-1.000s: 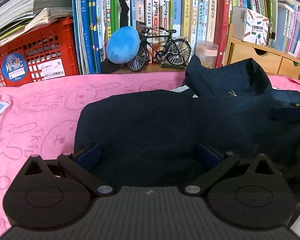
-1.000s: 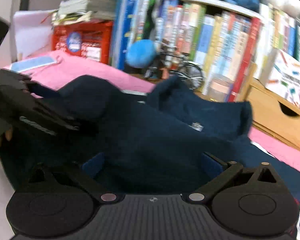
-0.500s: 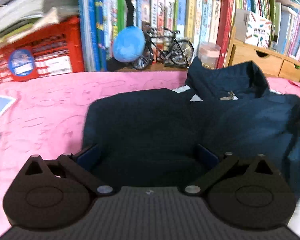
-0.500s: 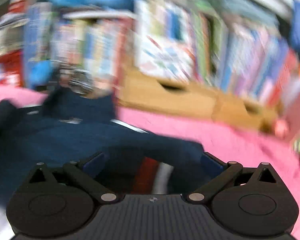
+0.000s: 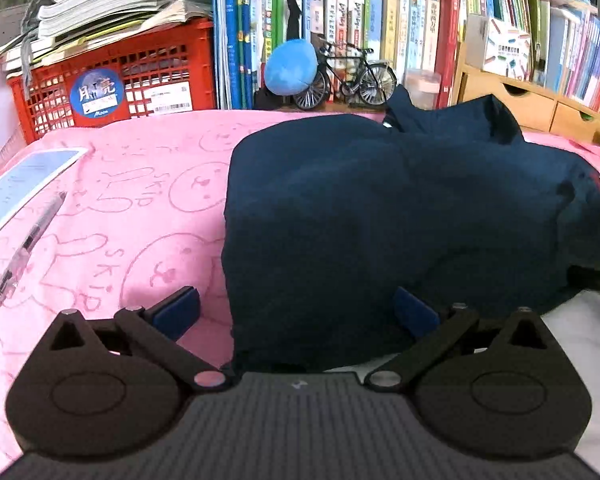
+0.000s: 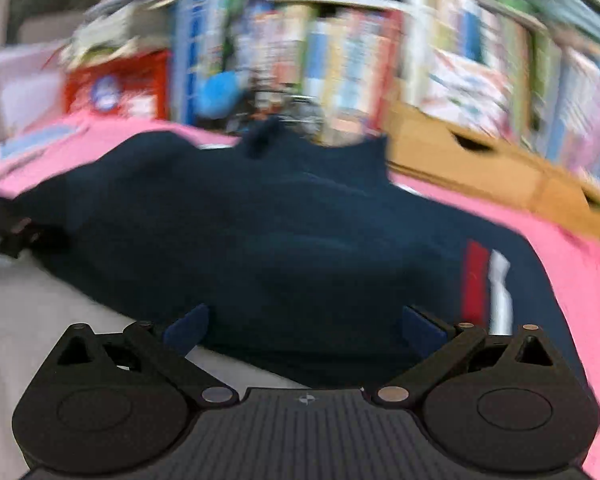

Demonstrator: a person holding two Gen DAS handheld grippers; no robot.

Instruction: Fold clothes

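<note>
A navy blue jacket (image 5: 380, 208) lies folded into a bulky heap on a pink cloth (image 5: 120, 208); its collar stands up at the far side. In the blurred right wrist view the jacket (image 6: 280, 240) shows a red and white stripe (image 6: 486, 280) on its right side. My left gripper (image 5: 296, 312) is open at the garment's near left edge, one blue pad over pink cloth, the other against navy fabric. My right gripper (image 6: 304, 328) is open just above the garment's near edge, nothing pinched. The other gripper's black body (image 6: 0, 232) shows at the far left.
A red crate (image 5: 112, 84) with stacked papers, a row of books (image 5: 340, 32), a blue ball (image 5: 292, 66), a model bicycle (image 5: 348, 78) and wooden drawers (image 5: 532, 100) line the back. A phone (image 5: 24, 188) and a pen (image 5: 28, 248) lie at left. White surface (image 5: 580, 344) shows near right.
The left gripper drew back and left, so its left pad is now over pink cloth. The right wrist view swung from the right-hand shelves back to the jacket. Both stayed open.
</note>
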